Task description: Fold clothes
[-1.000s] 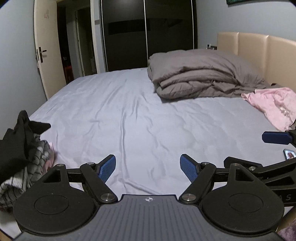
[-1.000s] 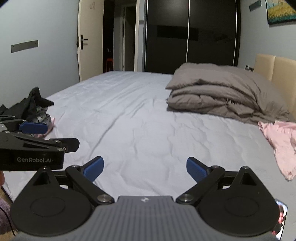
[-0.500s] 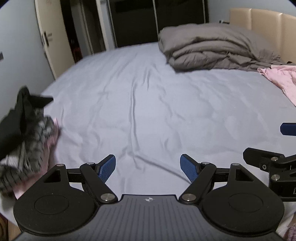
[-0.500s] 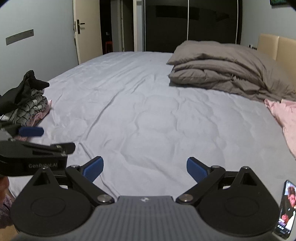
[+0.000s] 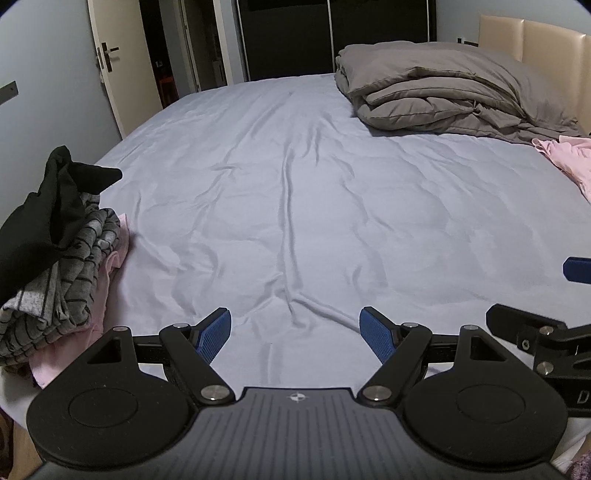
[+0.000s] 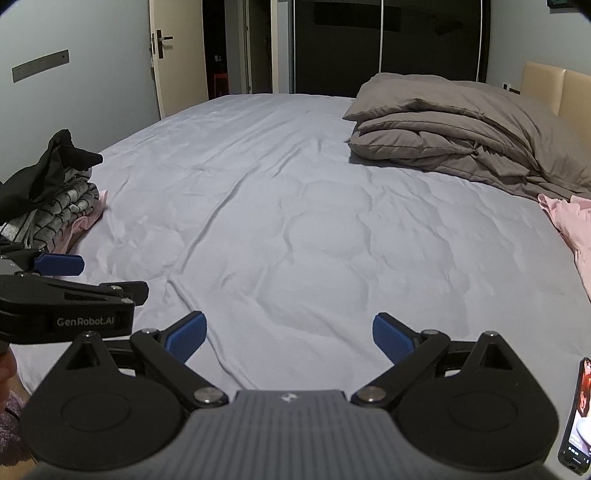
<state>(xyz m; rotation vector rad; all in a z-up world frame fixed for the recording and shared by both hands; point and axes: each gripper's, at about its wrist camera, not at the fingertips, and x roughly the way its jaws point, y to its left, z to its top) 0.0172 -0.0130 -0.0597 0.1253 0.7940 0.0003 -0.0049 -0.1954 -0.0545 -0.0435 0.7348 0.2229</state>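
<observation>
A pile of clothes [image 5: 55, 236], black on top, grey patterned and pink below, lies at the bed's left edge; it also shows in the right wrist view [image 6: 51, 195]. A pink garment [image 5: 569, 162] lies crumpled at the right by the duvet, also in the right wrist view [image 6: 572, 229]. My left gripper [image 5: 295, 334] is open and empty above the lilac sheet [image 5: 295, 192] near the front edge. My right gripper [image 6: 288, 338] is open and empty beside it. Each gripper shows at the edge of the other's view.
A folded grey duvet [image 5: 436, 92] lies at the far right by the beige headboard [image 5: 535, 48]. A phone [image 6: 576, 417] lies at the bed's front right. A door [image 5: 110, 66] and a dark wardrobe [image 5: 332, 33] stand beyond the bed.
Both grippers tipped down toward the sheet and then levelled slightly. The left wrist view now shows more of the clothes pile. Both jaws stayed open.
</observation>
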